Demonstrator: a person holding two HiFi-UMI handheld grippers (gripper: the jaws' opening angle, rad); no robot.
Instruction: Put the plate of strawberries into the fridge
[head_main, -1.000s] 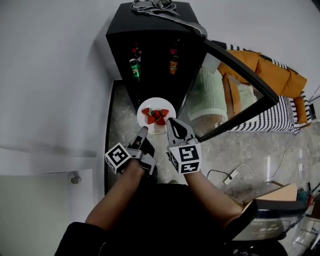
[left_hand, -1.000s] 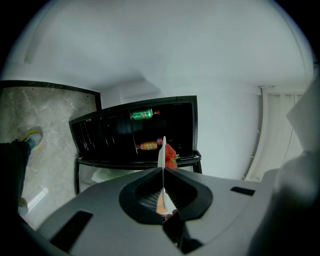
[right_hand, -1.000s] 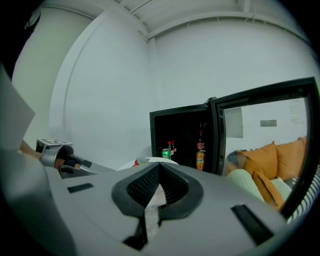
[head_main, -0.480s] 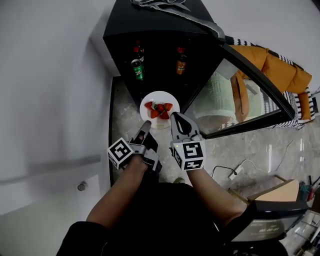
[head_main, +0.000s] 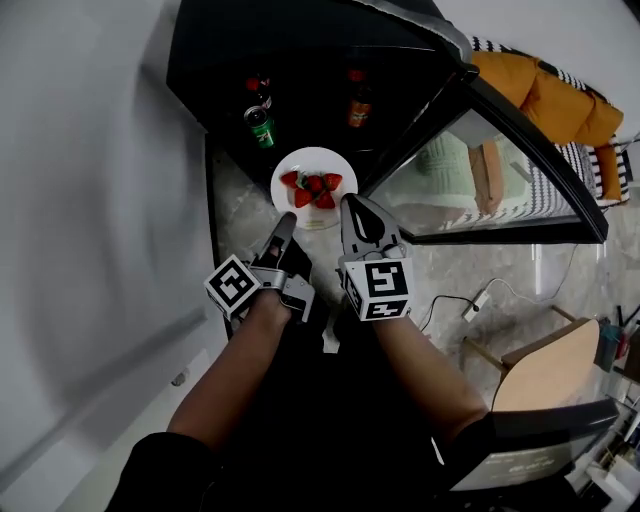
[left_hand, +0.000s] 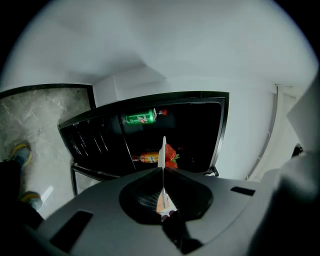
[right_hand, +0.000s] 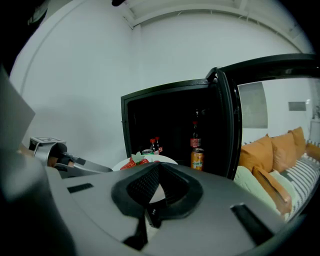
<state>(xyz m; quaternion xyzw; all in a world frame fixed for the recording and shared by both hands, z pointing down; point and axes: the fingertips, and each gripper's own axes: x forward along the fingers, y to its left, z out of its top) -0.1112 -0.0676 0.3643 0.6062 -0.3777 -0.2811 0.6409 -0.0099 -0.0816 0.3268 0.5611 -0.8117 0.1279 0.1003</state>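
Plate (head_main: 341, 168) of strawberries (head_main: 312, 187) is carried level, with the left gripper (head_main: 283, 226) and right gripper (head_main: 358, 213) both clamped on its near rim. Over the last second it has advanced to the mouth of the open fridge (head_main: 300, 60), whose door (head_main: 500, 170) stands wide. Judgement: insertion is imminent; placing it on a shelf is still outstanding.

Grey left gripper (head_main: 283, 225) and right gripper (head_main: 352, 206) bear white, black-patterned marker cubes (head_main: 378, 288); black sleeves (head_main: 150, 475)
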